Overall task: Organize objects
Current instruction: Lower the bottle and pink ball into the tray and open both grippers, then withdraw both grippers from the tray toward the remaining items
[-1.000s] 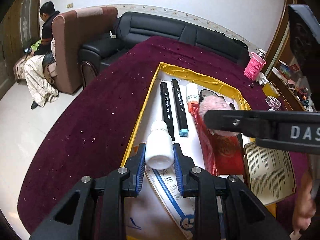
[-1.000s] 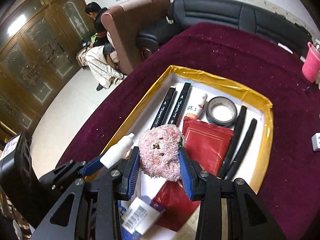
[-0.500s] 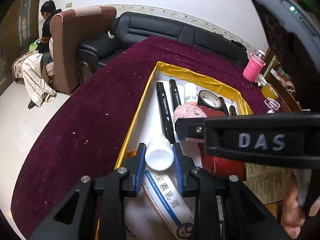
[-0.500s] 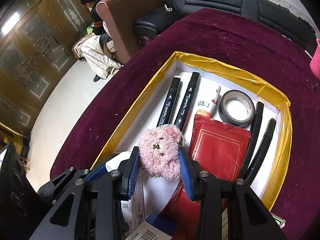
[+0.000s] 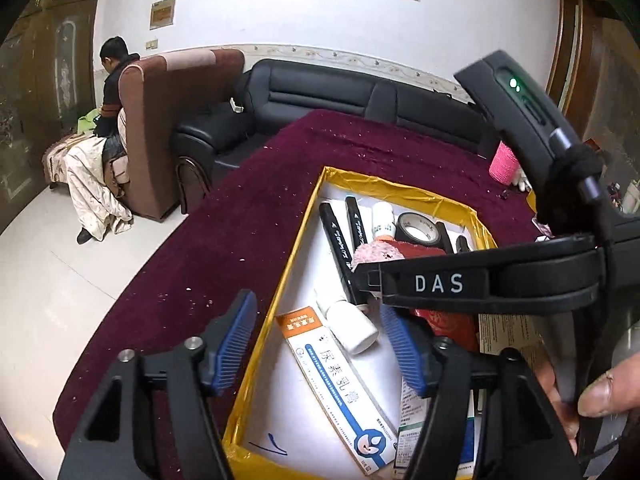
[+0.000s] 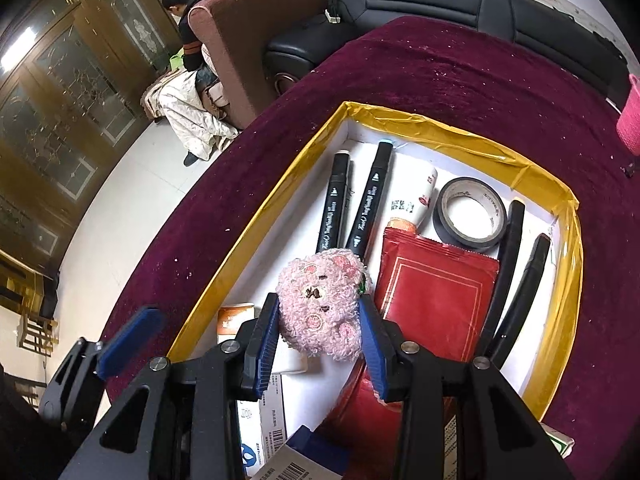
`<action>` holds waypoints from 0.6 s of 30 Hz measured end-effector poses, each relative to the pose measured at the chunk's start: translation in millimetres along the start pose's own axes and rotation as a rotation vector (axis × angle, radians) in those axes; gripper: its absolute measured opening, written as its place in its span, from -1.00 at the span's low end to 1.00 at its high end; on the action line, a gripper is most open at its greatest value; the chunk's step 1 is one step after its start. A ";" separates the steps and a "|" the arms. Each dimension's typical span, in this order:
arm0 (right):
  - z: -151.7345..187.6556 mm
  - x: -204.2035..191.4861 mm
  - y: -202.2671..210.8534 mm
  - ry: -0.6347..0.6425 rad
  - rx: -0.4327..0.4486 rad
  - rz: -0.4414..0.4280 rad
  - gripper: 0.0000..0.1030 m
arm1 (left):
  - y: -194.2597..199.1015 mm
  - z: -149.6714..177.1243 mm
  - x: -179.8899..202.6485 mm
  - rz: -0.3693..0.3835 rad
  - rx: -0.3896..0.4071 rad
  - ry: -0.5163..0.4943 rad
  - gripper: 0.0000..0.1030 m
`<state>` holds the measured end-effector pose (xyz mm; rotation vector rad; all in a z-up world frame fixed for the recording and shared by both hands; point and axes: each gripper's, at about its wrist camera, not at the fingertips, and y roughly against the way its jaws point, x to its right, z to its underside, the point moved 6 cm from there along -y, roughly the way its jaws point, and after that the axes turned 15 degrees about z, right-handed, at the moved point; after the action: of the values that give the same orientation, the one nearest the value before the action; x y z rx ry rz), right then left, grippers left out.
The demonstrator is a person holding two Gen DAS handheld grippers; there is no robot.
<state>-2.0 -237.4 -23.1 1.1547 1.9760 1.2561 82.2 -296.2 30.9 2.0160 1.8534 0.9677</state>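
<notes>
A yellow-rimmed white tray (image 5: 396, 190) (image 6: 440, 124) sits on the maroon table. My left gripper (image 5: 320, 340) is open above the tray's near left part. A small white bottle (image 5: 348, 326) lies free in the tray between its fingers, resting on a white and orange box (image 5: 332, 376). My right gripper (image 6: 318, 344) is shut on a pink plush toy (image 6: 320, 304) and holds it over the tray; the toy also shows in the left wrist view (image 5: 374, 252). The right gripper's body crosses the left wrist view.
The tray holds two black markers (image 6: 352, 204), a white tube (image 6: 416, 196), a black tape roll (image 6: 470, 214), a red packet (image 6: 432, 300) and two black pens (image 6: 508, 248). A pink cup (image 6: 630, 120) stands far right. A sofa and a seated person are beyond the table.
My left gripper has opened and let go of the white bottle, which now lies in the tray. My right gripper has moved farther over the tray with the plush toy.
</notes>
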 end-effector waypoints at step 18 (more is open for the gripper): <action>1.1 2.3 21.3 -0.038 0.047 -0.071 0.26 | 24.3 -3.8 -2.0 -0.042 0.039 0.013 0.64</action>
<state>5.9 -230.5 -4.3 1.1129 2.0101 1.1494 99.2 -303.2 47.3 1.9889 1.9283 0.9432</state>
